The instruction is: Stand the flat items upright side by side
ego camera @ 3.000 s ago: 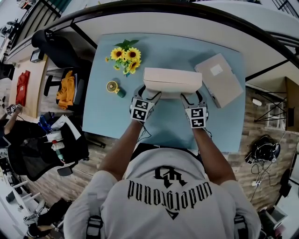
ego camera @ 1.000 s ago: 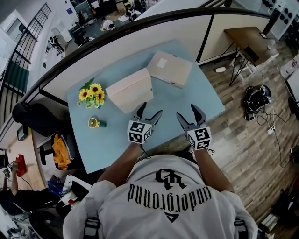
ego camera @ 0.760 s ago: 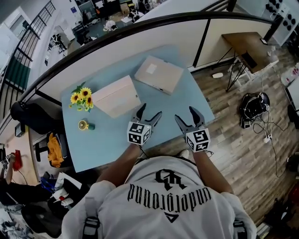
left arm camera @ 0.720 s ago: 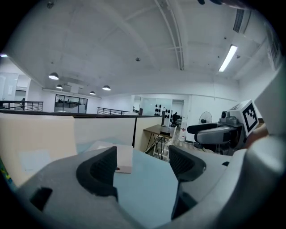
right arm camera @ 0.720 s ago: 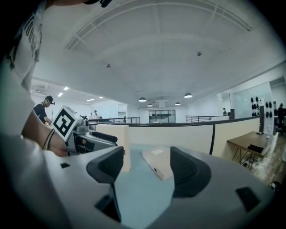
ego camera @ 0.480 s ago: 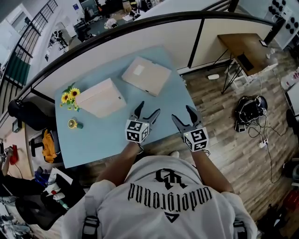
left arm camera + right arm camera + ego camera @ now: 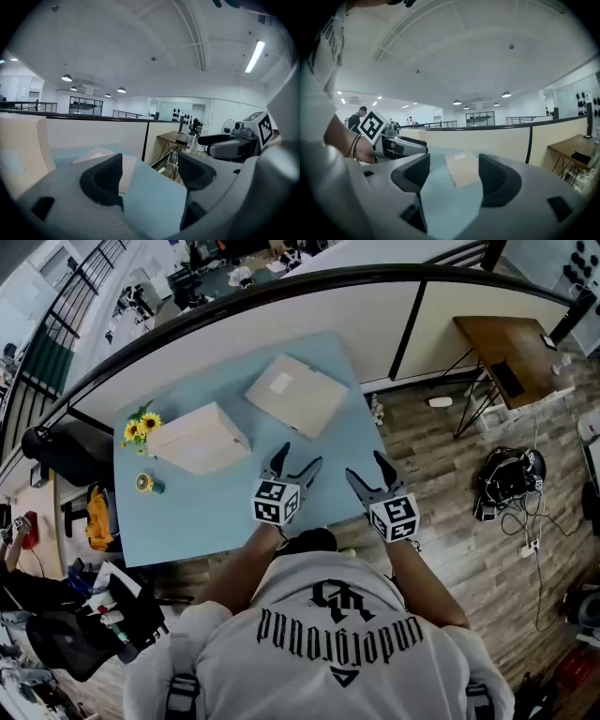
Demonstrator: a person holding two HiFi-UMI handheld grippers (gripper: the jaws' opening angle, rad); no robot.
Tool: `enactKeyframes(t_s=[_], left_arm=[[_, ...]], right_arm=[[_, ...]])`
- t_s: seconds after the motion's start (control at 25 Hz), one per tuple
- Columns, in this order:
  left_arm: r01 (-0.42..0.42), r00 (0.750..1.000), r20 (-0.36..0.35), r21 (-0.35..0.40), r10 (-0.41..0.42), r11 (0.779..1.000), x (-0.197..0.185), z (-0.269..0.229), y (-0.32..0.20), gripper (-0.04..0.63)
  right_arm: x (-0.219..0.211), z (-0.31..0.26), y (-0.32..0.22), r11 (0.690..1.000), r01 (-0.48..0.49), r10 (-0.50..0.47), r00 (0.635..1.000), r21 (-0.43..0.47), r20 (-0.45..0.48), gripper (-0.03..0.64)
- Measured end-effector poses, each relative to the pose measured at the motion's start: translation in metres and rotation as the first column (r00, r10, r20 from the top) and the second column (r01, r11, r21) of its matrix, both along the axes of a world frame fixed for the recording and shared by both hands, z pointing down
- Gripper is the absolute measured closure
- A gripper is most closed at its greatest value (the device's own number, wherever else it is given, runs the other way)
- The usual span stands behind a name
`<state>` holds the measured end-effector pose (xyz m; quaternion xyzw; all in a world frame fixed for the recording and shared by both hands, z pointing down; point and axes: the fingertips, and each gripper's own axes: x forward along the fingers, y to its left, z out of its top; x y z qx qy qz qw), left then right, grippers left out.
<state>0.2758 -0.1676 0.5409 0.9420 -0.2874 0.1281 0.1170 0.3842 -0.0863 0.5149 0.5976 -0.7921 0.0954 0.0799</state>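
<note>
At the counter's [image 7: 216,512] far right corner the flat box [image 7: 295,395] lies askew, well ahead of both claws. The left claw [image 7: 298,457] looks the nearer, while the right claw [image 7: 366,467] points straight at the box. Both gape wide, holding nothing.

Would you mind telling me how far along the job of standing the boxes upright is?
About halfway. Done: the upright box stands on edge beside the flowers. In hand: nothing; the left gripper and right gripper are both open and empty, short of both boxes. Left: the flat box lies on its face and has yet to be stood up next to the first.
</note>
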Motion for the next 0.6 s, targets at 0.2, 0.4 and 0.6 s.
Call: enactKeyframes(t_s=[0.2,0.4,0.6], left_arm=[[0.044,0.999,-0.003,-0.014,-0.044,0.999,-0.005,0.004,-0.041,0.216],[0.062,0.998,-0.008,-0.028,-0.062,0.998,-0.011,0.007,-0.077,0.215],[0.090,0.996,-0.016,-0.035,-0.090,0.995,-0.018,0.006,-0.101,0.213]], right_arm=[[-0.004,0.004,-0.045,0.998,0.054,-0.054,0.999,-0.016,-0.003,0.299],[-0.010,0.004,-0.090,0.995,0.092,-0.092,0.996,-0.031,-0.018,0.299],[-0.020,0.004,-0.126,0.989,0.138,-0.140,0.990,-0.044,-0.029,0.298]])
